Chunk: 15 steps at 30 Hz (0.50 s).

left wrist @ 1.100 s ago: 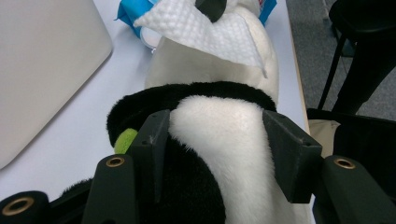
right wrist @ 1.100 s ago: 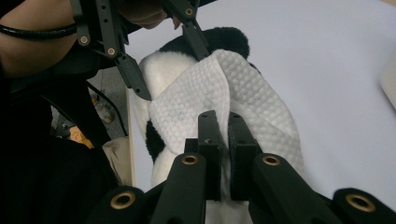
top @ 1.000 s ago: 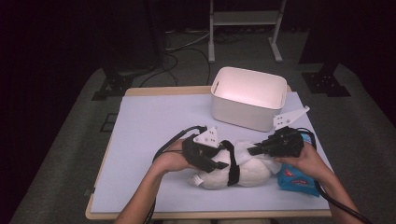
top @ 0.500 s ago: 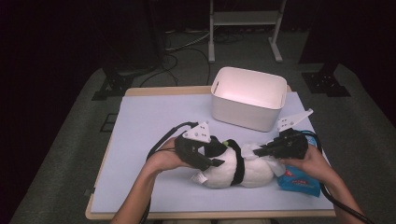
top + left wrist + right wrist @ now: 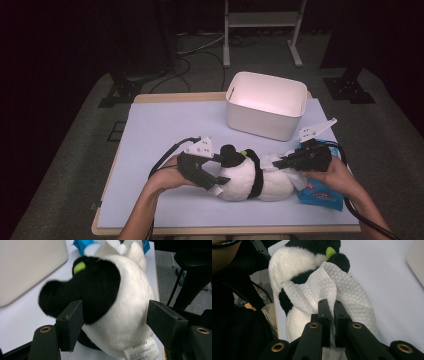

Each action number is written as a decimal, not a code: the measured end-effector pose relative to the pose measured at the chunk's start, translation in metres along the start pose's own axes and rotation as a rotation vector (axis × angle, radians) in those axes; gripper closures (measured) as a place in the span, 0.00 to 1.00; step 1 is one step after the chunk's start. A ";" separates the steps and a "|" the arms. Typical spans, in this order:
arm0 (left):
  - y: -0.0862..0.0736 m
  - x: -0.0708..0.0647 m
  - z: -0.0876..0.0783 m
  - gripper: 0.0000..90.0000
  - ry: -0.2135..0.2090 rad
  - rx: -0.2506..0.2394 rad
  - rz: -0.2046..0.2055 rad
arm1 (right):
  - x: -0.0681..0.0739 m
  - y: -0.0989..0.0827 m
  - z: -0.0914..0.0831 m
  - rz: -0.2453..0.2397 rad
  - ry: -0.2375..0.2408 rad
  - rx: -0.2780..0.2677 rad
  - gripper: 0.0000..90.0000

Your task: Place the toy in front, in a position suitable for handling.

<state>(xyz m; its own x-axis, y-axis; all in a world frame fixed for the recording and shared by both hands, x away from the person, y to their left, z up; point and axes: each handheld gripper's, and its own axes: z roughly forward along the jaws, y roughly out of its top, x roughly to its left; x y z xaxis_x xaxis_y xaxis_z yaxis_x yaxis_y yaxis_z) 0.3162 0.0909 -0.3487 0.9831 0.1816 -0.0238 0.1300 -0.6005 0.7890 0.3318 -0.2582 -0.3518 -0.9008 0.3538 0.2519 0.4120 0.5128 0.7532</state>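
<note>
High view: a black-and-white plush toy (image 5: 252, 175) is seen lying on its side on the pale table cover (image 5: 165, 125), in front of the white bin (image 5: 266, 104) and between the 2 hands. The left gripper (image 5: 216, 172) is set at the toy's black head end; in the left gripper view its 2 jaws are spread apart on either side of the head (image 5: 100, 287), having just been opening, with the left pad against the black fur and a gap seen at the right pad, so the toy is not gripped. The right gripper (image 5: 331, 312) is seen with its jaws pressed together on a white textured wipe (image 5: 329, 290), which is draped over the toy's body. A blue packet (image 5: 320, 192) lies under the right hand (image 5: 332, 175), touching the toy's far end.
</note>
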 end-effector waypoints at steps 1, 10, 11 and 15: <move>-0.002 0.000 0.001 0.32 -0.005 0.004 -0.008 | 0.000 0.000 0.000 -0.001 -0.001 0.002 0.95; -0.015 0.007 0.016 0.21 -0.078 0.029 -0.068 | 0.002 -0.003 -0.001 -0.004 0.014 0.007 0.95; -0.016 0.007 0.018 0.19 -0.086 0.028 -0.069 | 0.002 -0.004 0.000 -0.005 0.018 0.006 0.95; -0.019 0.006 0.027 0.17 -0.115 0.024 -0.066 | 0.003 -0.004 0.002 -0.009 0.035 0.002 0.95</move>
<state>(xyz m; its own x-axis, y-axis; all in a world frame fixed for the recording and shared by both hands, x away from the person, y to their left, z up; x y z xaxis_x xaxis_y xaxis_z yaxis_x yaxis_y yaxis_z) 0.3230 0.0822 -0.3804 0.9803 0.1317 -0.1470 0.1970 -0.6092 0.7681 0.3278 -0.2580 -0.3555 -0.9086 0.3219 0.2662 0.4043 0.5177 0.7540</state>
